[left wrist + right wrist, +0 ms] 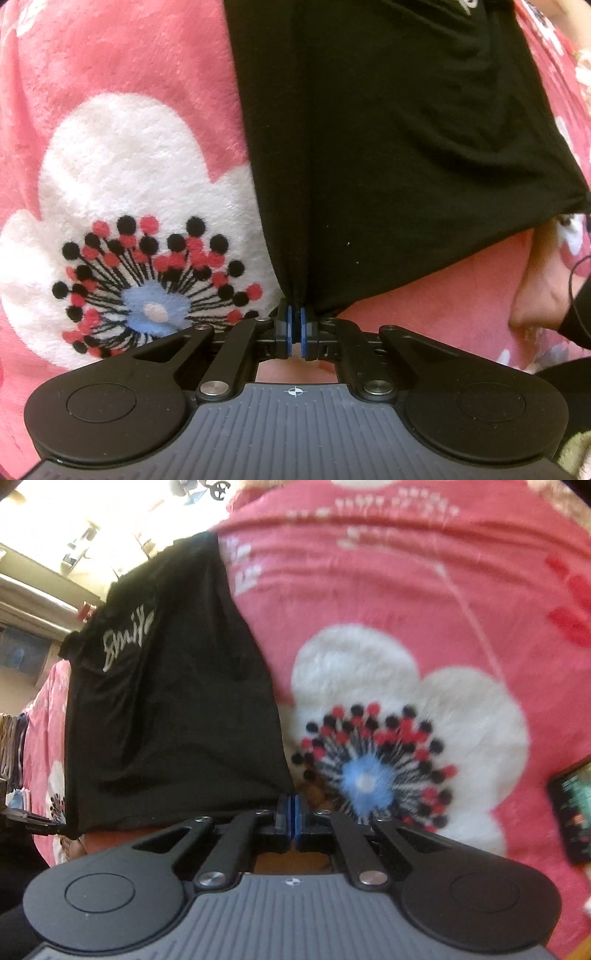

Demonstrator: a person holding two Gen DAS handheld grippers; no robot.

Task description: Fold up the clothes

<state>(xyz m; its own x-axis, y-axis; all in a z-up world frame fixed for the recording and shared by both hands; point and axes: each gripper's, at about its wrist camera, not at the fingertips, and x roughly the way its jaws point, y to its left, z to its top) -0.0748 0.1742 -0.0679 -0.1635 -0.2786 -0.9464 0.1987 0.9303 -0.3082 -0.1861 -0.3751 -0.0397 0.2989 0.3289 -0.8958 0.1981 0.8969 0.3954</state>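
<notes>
Black garment [388, 155] is held stretched ahead of both tools, lifted over a pink flowered blanket [110, 92] that lies beyond and beneath them. Ahead of the left hand-held gripper [297, 325], the cloth is gathered into a pinched corner, and the blue pads [290, 325] are closed on it. From that corner the lower edge is drawn tight up and to the right, toward the other tool. Part of a person's hand [532, 291] is seen to the right of this gripper, under the hem.

In the right wrist view, the right hand-held gripper [291, 810] is closed as well; the garment's other lower corner ends just at its pads, so it is judged to be clamped on the cloth, though the bite itself is hidden. White lettering [127, 642] is seen on the fabric, up and to the left. A dark phone [572, 812] lies on the blanket, far to the right.

For the fold to come out well, the hem should be kept taut and level between both grips, the two corners moved together at equal pace, and the cloth laid down smoothly so no crease is trapped. The phone should be kept clear of.
</notes>
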